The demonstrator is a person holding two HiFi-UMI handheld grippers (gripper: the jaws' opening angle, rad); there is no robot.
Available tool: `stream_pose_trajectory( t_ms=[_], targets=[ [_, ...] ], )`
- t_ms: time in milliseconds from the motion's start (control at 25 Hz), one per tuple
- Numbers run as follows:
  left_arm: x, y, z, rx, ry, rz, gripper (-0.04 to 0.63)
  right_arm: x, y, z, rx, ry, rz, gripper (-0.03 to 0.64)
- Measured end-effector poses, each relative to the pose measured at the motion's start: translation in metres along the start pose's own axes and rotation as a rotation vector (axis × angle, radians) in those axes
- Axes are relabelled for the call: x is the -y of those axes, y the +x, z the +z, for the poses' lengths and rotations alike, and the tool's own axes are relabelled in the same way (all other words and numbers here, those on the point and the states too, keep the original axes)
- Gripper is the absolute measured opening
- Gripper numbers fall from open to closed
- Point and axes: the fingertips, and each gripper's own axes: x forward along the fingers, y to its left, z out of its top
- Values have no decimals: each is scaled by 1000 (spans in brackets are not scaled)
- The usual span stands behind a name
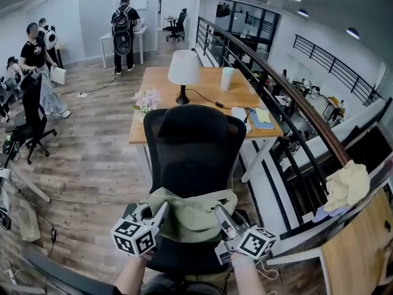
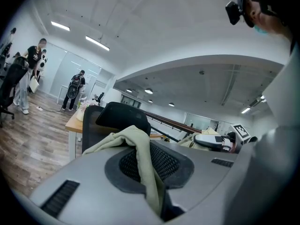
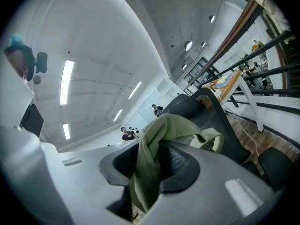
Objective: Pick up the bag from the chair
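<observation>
Tilting upward, left claw (image 1: 159, 212), right claw (image 1: 221, 215) pinch bag (image 1: 195, 219).

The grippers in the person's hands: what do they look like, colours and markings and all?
Both look alike. The left gripper and right gripper have smooth light-grey jaws, each with a dark oval pad of ribbed mesh and a small slotted vent. Each carries a white cube printed with black square markers. The forearms are bare; no sleeves show.
</observation>
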Motion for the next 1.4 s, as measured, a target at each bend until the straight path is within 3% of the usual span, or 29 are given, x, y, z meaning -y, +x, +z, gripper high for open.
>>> stream_pose_trajectory(
  t_ms=[440, 760, 1400],
  targets=[
    [10, -5, 54, 88, 54, -14, 23, -33, 5, 44, 89, -44, 42, 115],
    [16, -7, 90, 140, 28, -41, 23, -51, 11, 76, 117, -80, 50, 115],
    [26, -6, 146, 217, 109, -43, 23, -88, 28, 120, 183, -211, 75, 114]
  ],
)
